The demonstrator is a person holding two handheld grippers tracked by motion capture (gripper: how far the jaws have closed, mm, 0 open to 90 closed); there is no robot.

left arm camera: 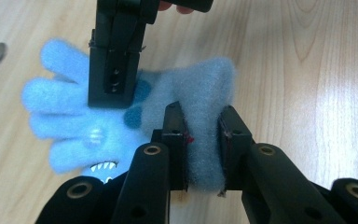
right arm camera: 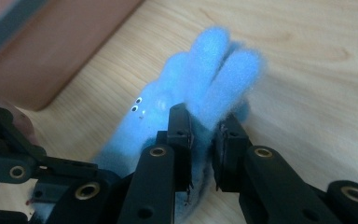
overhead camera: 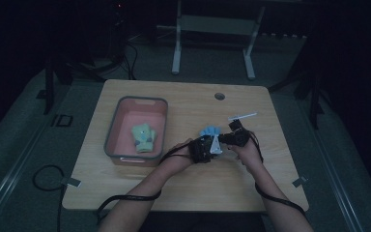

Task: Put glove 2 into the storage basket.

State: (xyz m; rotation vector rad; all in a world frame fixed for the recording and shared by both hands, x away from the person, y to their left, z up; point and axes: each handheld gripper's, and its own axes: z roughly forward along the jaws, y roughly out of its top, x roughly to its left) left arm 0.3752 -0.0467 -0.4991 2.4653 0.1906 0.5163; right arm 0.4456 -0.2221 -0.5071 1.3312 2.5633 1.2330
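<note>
Both grippers are clamped on the blue fuzzy glove [left arm camera: 121, 116] just over the table [overhead camera: 183, 186], right of the pink bin [overhead camera: 117, 113]: left gripper [left arm camera: 204, 144] pinching the cuff, right gripper [right arm camera: 204, 149] pinching down by the fingers. Looks feather-light, floppy, squashy, so it'll sag wherever it isn't held. Cuff is probably the safest grab, thick fleece, won't slip much

Both forearms reach in from the near edge, wrists converging; left gripper [overhead camera: 202, 149] and right gripper [overhead camera: 235, 137] nearly meet, jaws of each apparently clamped.
</note>
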